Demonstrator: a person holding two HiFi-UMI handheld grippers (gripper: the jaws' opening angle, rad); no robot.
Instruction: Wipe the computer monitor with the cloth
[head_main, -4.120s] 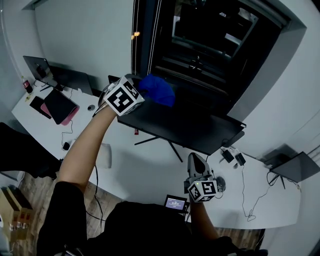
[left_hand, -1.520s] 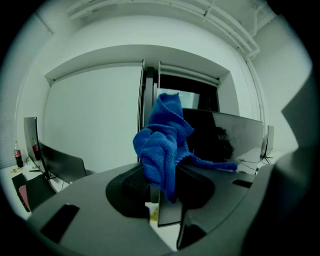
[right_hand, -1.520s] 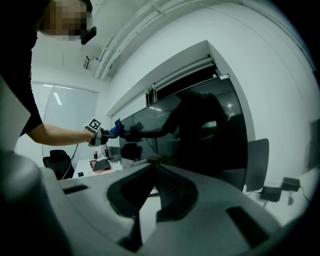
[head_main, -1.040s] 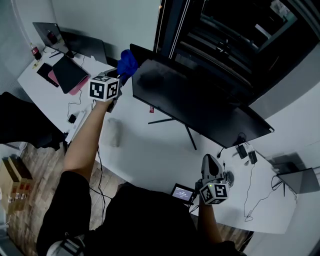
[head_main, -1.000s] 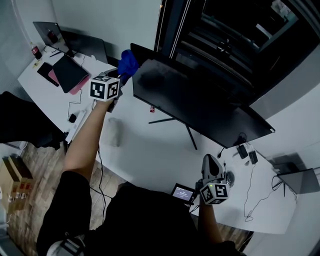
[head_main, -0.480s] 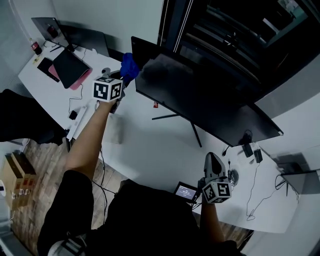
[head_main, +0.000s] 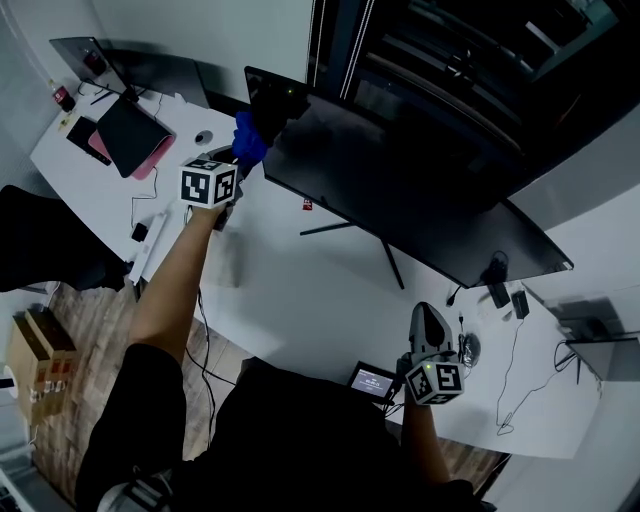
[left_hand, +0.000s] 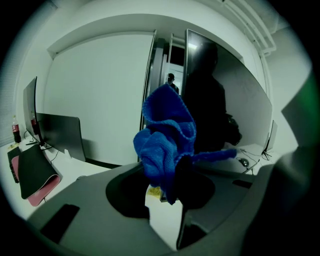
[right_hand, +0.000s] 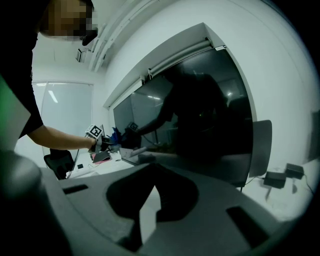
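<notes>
- The white desk (head_main: 290, 300) carries everything. The monitor stands on it on a thin splayed foot, and cables and small devices lie loose around it.
- The monitor (head_main: 400, 170) is dark and wide, its screen facing the person, so an outstretched arm can reach all of it.
- The left gripper (head_main: 238, 165) is held out at arm's length toward the screen's left end, probably so the wipe can run across from that edge.
- The cloth (left_hand: 165, 135) is blue and bunched. The left gripper's jaws pinch its lower folds and the rest stands up above them as a pad. In the head view it sits right at the monitor's left edge, though contact is not certain.
- The right gripper (head_main: 425, 320) hangs low near the person's body, well away from the screen. Its jaws are pressed together on nothing, so it looks idle.
- A bottle (left_hand: 13, 131) at the desk's far corner is the only container. Its contents look dark.
</notes>
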